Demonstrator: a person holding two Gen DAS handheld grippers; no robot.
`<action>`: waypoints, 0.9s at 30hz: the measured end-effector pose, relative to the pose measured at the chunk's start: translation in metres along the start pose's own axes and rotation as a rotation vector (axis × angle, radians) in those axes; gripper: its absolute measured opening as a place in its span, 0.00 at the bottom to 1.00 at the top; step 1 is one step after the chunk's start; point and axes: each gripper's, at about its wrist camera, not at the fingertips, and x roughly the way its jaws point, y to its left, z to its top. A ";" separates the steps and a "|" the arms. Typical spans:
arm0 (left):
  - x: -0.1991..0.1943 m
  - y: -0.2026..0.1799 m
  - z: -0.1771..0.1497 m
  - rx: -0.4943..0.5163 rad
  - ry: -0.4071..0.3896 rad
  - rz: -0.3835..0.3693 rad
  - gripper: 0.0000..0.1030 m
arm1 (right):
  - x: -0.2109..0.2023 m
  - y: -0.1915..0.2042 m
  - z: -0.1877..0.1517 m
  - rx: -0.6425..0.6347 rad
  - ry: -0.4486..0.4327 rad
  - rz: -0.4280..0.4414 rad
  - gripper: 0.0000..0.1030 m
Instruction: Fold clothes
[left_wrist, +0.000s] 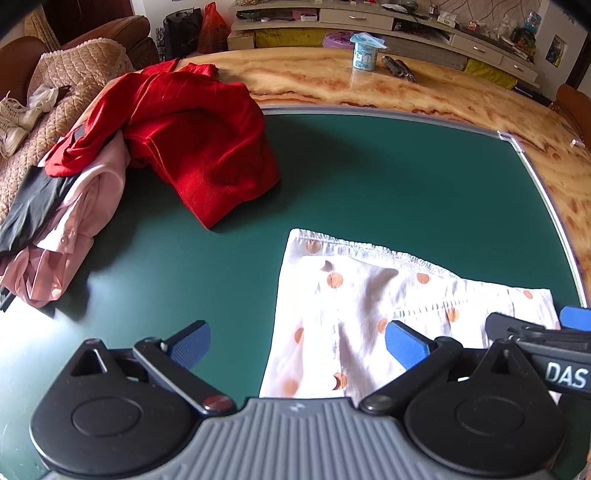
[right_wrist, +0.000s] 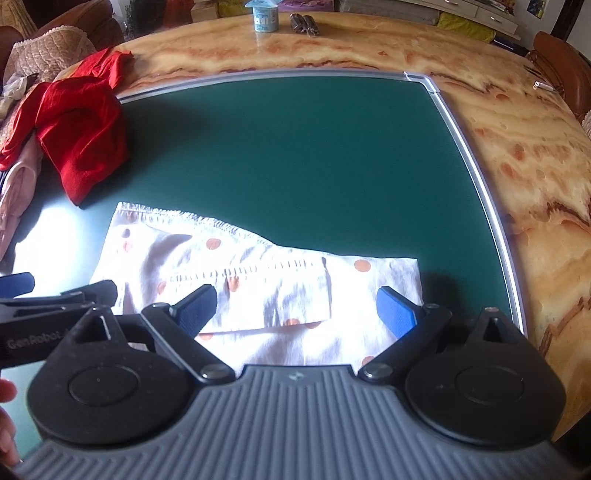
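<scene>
Both grippers fill the near foreground, each with its blue pads spread wide and nothing between them: the left gripper (left_wrist: 297, 345) hangs over the near-left part of the spotted cloth, the right gripper (right_wrist: 297, 308) over its near-right part.

Beneath everything runs the marble-patterned table (right_wrist: 517, 155), and on it the green mat (left_wrist: 369, 177) with its pale metal edging. Next in size comes the pile of waiting clothes at the mat's left side: a red garment (left_wrist: 192, 140) slumped over a pink garment (left_wrist: 74, 236), with something black tucked beside them.

Then the piece in hand, the white polka-dot garment (right_wrist: 258, 273), lying flat on the near part of the mat with one layer already turned over another (a stitched hem runs across the top layer, a gathered waistband along the far edge). It looks thin, light and limp, so it should lift easily but sag and slide out of square. My judgement is that the two near corners are the best places to pinch, catching both layers together.

Smallest, far across the table, stands a little blue-lidded cup (left_wrist: 365, 51)
</scene>
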 end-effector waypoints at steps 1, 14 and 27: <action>-0.002 0.001 0.000 -0.004 -0.001 -0.005 1.00 | 0.001 0.001 -0.001 -0.005 0.004 0.002 0.97; 0.016 -0.007 -0.015 0.026 0.030 0.038 1.00 | 0.020 -0.005 -0.009 -0.020 0.035 0.003 0.97; 0.051 0.001 -0.052 -0.075 -0.069 0.020 1.00 | 0.051 -0.023 -0.038 -0.056 0.021 -0.035 1.00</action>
